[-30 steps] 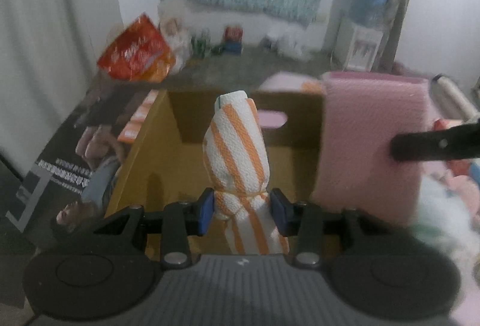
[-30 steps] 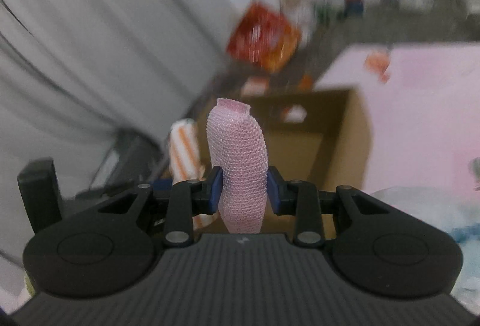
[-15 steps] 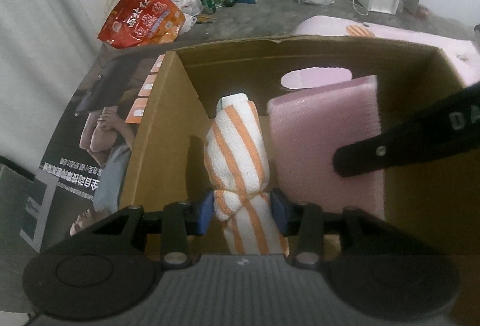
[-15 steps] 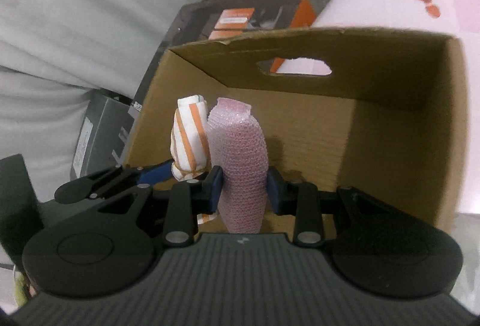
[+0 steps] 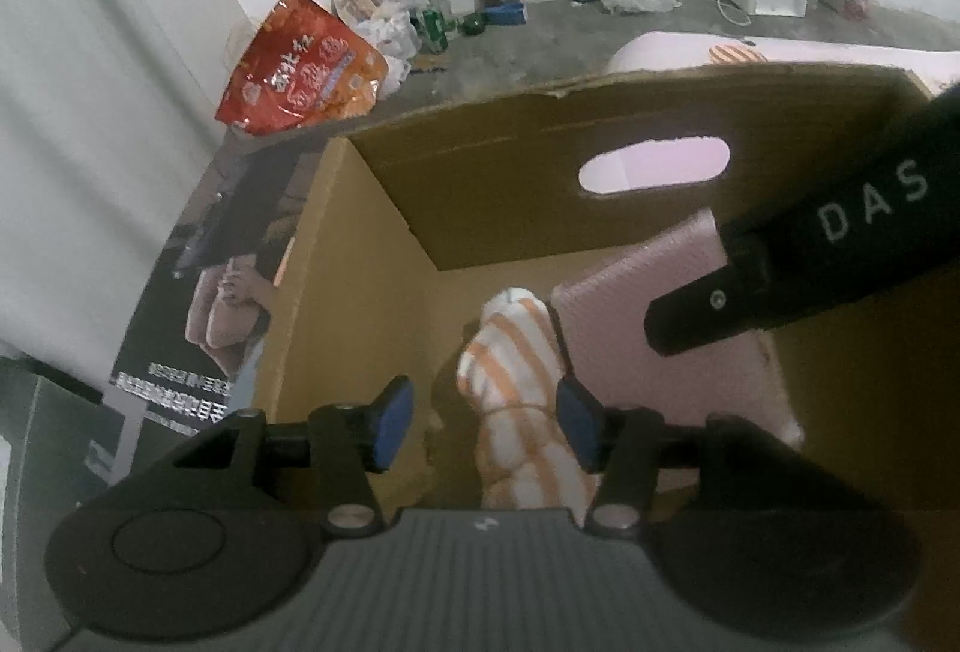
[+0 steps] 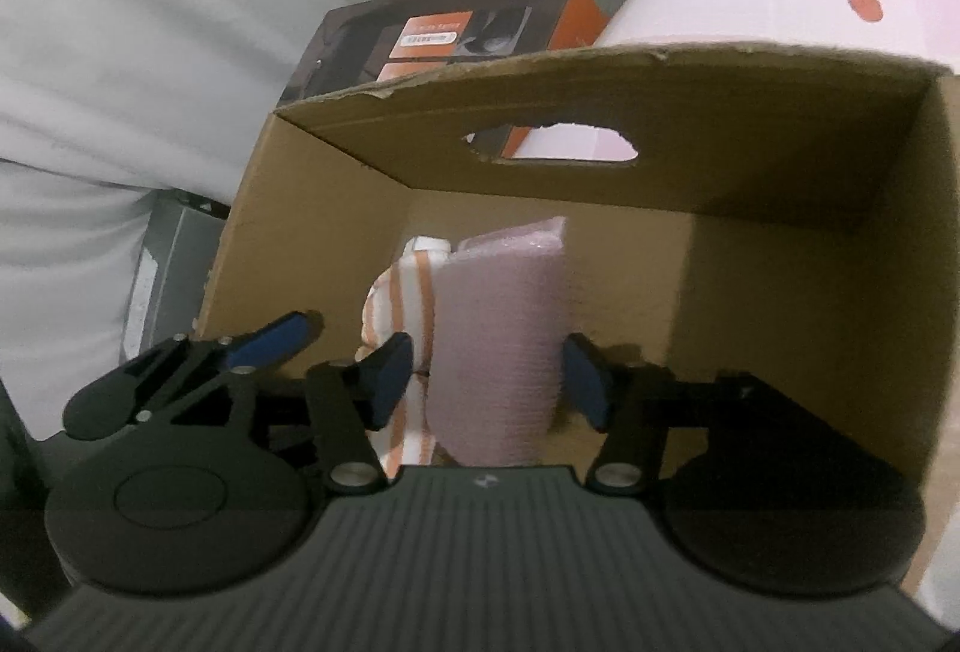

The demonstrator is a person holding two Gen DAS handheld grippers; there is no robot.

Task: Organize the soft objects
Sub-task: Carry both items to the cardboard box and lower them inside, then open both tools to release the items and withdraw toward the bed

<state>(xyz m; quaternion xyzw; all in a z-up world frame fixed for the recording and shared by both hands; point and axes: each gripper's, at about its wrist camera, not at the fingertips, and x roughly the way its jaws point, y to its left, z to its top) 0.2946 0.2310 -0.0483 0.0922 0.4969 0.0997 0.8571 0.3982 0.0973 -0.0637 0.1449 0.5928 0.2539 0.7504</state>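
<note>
Compared with a second ago, both bundles are now seen down inside the cardboard box (image 5: 372,256), where earlier they were held clamped above its rim. The left gripper (image 5: 483,424) is opening: its blue pads (image 5: 390,421) stand apart, a clear gap is seen at the 9 o'clock pad, and the orange-striped cloth roll (image 5: 516,352) lies between them against the 3 o'clock pad, no longer squeezed. The right gripper (image 6: 489,379) is likewise opening; the pink foam roll (image 6: 498,328) stands between its pads with a gap visible on each side, so it is released rather than grasped.

Both tools are pitched steeply downward into the box, side by side. In the left wrist view the right gripper's black finger is seen entering from 3 o'clock, across the pink foam. In the right wrist view the left gripper's fingers are seen at 9 o'clock, just beside the striped roll.

The two rolls lie touching each other, the striped one at 9 o'clock of the pink one, toward the box's left half. Bare cardboard floor is left open at 3 o'clock of the pink roll. The far wall with its handle cut-out (image 6: 552,141) rises at 12 o'clock. Outside, a red snack bag (image 5: 300,69) lies at 11 o'clock.
</note>
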